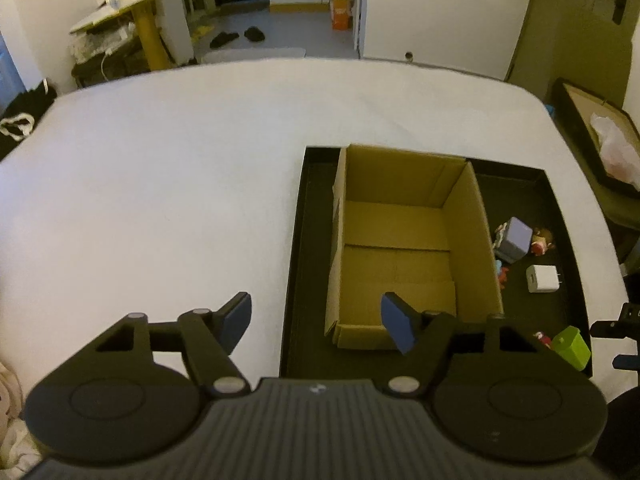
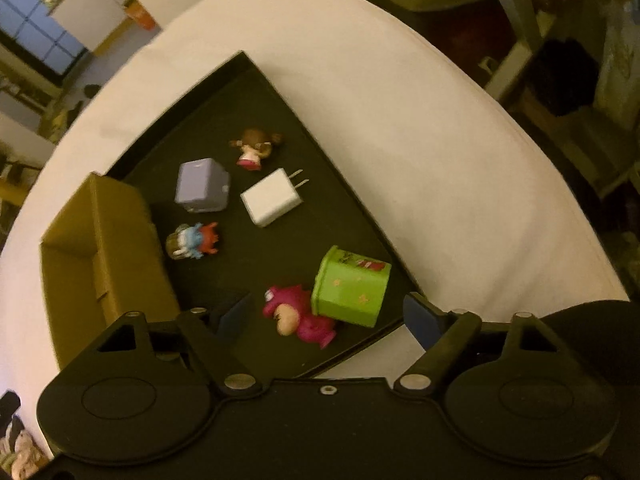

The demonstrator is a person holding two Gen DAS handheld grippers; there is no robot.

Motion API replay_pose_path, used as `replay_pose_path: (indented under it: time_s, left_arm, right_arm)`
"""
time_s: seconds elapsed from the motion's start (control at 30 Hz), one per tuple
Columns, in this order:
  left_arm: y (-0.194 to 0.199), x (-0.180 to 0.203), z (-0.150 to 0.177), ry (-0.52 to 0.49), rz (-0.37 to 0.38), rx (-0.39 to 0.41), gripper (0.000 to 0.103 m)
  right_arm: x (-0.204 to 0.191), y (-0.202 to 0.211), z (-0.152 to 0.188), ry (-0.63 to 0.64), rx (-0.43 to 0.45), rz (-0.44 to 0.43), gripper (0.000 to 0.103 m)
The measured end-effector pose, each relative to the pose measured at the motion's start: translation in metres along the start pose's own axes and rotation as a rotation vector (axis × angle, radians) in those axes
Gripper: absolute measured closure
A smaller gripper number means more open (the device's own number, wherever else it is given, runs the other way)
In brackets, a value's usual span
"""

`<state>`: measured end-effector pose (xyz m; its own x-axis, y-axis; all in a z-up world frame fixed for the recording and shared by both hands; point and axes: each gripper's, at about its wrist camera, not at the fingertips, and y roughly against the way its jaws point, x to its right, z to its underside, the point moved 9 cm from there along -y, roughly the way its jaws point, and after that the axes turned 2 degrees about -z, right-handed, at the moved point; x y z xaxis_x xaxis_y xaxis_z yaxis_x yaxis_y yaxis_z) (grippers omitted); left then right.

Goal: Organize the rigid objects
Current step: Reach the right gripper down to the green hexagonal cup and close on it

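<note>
Right tongs [image 2: 326, 316], spread and empty, are held above the pink figure [image 2: 298, 316] touching the green box [image 2: 352, 286]; both could be caught. Left tongs [image 1: 316, 322] are likewise released.

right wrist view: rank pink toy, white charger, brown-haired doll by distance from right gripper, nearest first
From the right gripper, open over the black tray:
1. pink toy, lying right between the fingers, against the green box
2. white charger, mid-tray
3. brown-haired doll, toward the far corner

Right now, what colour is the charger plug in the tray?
White charger plug, clearest in the right wrist view.
</note>
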<state>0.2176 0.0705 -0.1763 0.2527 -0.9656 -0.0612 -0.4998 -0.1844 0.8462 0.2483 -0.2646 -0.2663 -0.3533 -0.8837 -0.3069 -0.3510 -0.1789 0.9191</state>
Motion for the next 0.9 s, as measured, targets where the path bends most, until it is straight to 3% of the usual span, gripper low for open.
replay_pose_path:
  time_s: [0.43, 0.57, 0.63, 0.77, 0.9]
  left_arm:
    - [-0.054, 0.002, 0.010, 0.001, -0.049, -0.104, 0.052]
    - [-0.066, 0.009, 0.011, -0.012, -0.047, -0.119, 0.056]
    - [-0.071, 0.011, 0.011, -0.019, -0.053, -0.115, 0.058]
    - [-0.078, 0.014, 0.012, -0.037, -0.074, -0.109, 0.076]
    - [-0.079, 0.018, 0.011, -0.049, -0.083, -0.085, 0.082]
  right_arm:
    - [0.009, -0.054, 0.001, -0.028, -0.109, 0.091, 0.028]
    - [0.008, -0.068, 0.003, -0.003, -0.129, 0.104, 0.039]
    - [0.009, -0.074, 0.003, -0.004, -0.129, 0.107, 0.049]
    - [0.007, -0.075, -0.003, 0.026, -0.074, 0.081, 0.050]
    - [0.005, -0.072, -0.007, 0.035, -0.043, 0.043, 0.050]
